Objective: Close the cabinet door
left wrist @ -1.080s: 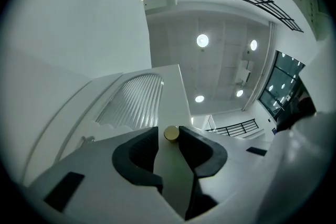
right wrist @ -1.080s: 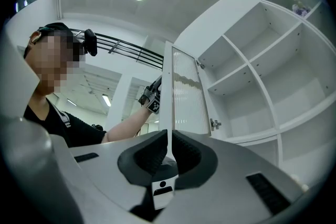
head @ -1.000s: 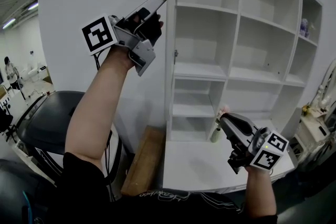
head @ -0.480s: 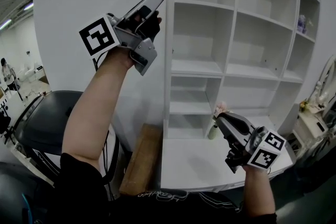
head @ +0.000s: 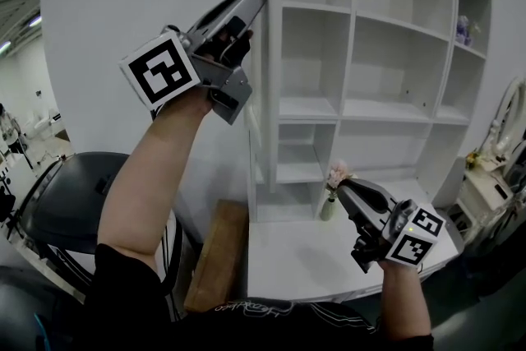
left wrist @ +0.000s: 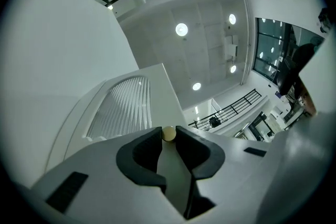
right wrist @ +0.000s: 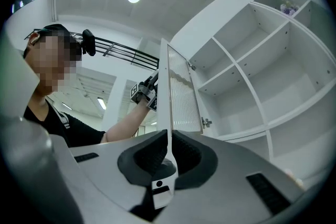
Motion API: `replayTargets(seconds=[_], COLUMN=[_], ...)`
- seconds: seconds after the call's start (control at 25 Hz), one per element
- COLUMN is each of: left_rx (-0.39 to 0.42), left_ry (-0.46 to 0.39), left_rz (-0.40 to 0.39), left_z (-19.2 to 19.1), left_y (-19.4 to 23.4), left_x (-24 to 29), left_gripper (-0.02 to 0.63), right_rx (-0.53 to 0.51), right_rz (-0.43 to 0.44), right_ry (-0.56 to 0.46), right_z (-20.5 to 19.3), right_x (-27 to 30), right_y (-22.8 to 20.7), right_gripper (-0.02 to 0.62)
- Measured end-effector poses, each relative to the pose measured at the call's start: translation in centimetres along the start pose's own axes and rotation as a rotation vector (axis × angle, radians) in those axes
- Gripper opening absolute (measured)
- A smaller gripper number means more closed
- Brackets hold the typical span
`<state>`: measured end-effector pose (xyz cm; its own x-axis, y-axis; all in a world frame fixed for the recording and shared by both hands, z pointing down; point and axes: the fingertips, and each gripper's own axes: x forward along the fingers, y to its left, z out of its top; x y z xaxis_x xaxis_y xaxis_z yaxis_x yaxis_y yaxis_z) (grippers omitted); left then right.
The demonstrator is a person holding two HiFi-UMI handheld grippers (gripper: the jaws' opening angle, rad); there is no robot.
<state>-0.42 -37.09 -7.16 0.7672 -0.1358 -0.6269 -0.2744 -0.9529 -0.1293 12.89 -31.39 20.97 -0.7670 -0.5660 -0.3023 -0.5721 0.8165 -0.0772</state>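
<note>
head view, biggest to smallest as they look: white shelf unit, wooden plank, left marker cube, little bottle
1. white shelf unit
2. wooden plank and left marker cube look about alike; the cube is nearer the camera, so unranked
3. little bottle

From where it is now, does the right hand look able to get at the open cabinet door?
Probably not without moving. The right tongs sit low over the counter, while the cabinet door stands edge-on, up and to their left, apart from them. Nothing blocks the way across.
</note>
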Motion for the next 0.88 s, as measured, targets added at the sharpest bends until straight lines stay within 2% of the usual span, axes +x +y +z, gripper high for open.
replayTargets(seconds=[0.12, 0.28, 0.52, 0.72, 0.88], left_rx=[0.064, 0.236, 0.436, 0.576, 0.645], left_ry=[0.013, 0.044, 0.08, 0.114, 0.13], left_rz=[0.008, 0.026, 0.038, 0.076, 0.101], left_z=[-1.0, -2.0, -4.7, -7.1, -9.3], left_y=[-0.1, -0.7, -0.9, -0.6, 0.1], left_x=[1.0, 3.0, 6.1, 8.3, 10.4], left_gripper=[0.097, 0.097, 0.095, 0.092, 0.091], right_rx=[0.003, 0.001, 0.007, -0.01, -0.022], right_rz=[-0.008, -0.013, -0.028, -0.043, -0.071], right_ry=[-0.002, -0.014, -0.031, -0.04, -0.047], right_z=[0.1, 0.6, 1.3, 1.5, 2.0], right_x=[-0.4, -1.0, -1.9, -2.7, -4.1], right_y=[-1.1, -2.5, -5.2, -6.6, -8.4], right_gripper=[0.054, 0.054, 0.054, 0.054, 0.054])
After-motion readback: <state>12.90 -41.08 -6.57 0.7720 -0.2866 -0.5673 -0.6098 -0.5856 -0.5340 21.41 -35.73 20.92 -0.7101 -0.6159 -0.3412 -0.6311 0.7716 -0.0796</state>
